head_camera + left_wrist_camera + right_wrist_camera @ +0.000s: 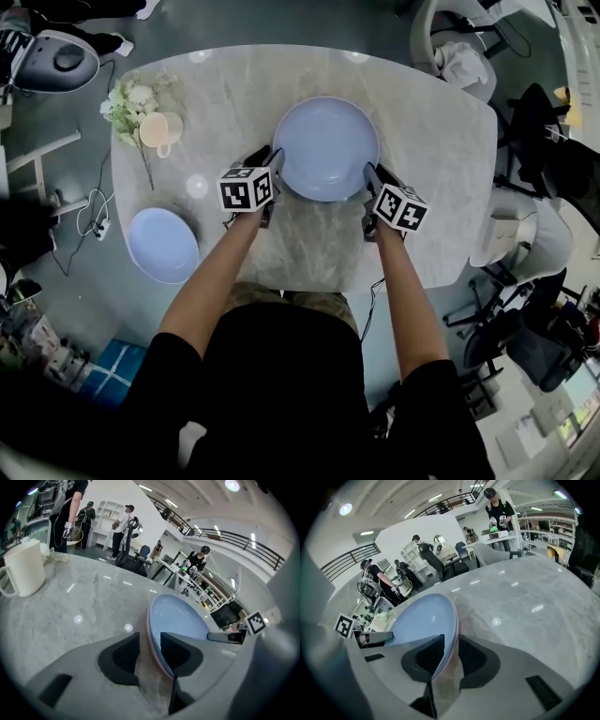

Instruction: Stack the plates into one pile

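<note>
Plates lie apart here. One round light-blue plate [328, 148] has its rim between the jaws of both claws. The left gripper [150, 641] stands spread astride the plate's left edge, one jaw over the blue well and the other outside, with a gap beside the rim, so nothing is pinched. The right gripper [451, 644] straddles the opposite edge, its jaws parted and loose around the rim. The plate rests flat on the grey marble-patterned table [450, 150], its well plain blue. Left of the left gripper, near the table's corner, lies a second light-blue plate [161, 246]. Beyond that gripper, a cream ceramic mug [157, 129] stands beside white flowers [127, 101].
</note>
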